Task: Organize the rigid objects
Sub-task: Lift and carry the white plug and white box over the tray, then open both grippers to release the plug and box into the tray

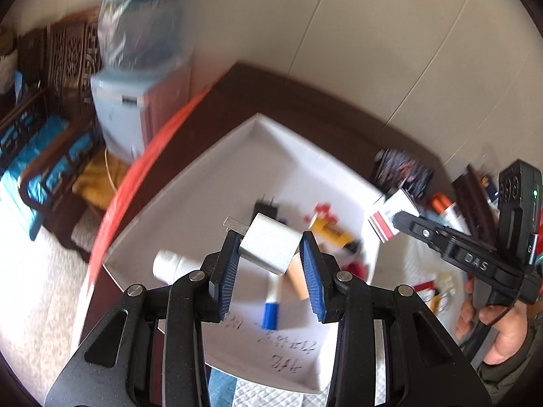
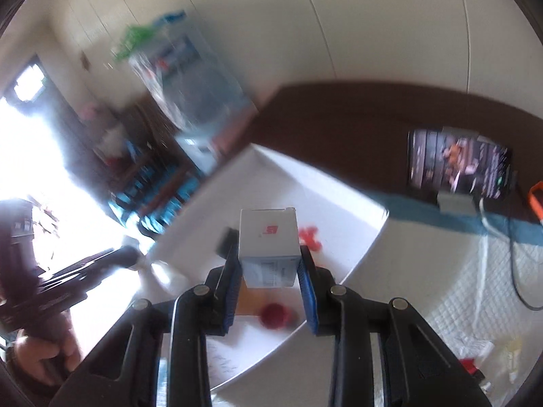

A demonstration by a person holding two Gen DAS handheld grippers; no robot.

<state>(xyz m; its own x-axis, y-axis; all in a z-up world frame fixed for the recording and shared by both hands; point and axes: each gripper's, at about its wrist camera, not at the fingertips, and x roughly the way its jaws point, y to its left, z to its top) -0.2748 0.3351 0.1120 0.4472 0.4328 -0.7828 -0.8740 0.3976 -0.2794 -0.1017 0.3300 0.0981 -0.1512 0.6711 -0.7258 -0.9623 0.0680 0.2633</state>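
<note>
- The silver-grey block (image 1: 269,249) sits clamped between the blue pads of the left hand-held gripper (image 1: 270,256), jaws narrowed onto its two sides, held in the air above the white tray (image 1: 217,169).
- The small white carton (image 2: 268,247) with a red mark on its face is pinched the same way by the right hand-held gripper (image 2: 269,271), also over the tray, near its right-hand edge.
- In the tray lie a blue-capped marker (image 1: 270,308), a white tube (image 1: 169,266), a black plug (image 1: 266,208), a yellow-and-black item (image 1: 334,234), red pieces (image 1: 322,212) and a red round cap (image 2: 275,315); handwriting marks the tray floor.
- The tray rests on a dark brown desk (image 1: 305,101), partly on a white quilted cloth (image 2: 441,271).
- A phone (image 2: 458,164) with a lit screen stands propped on the desk, well apart from the tray.
</note>
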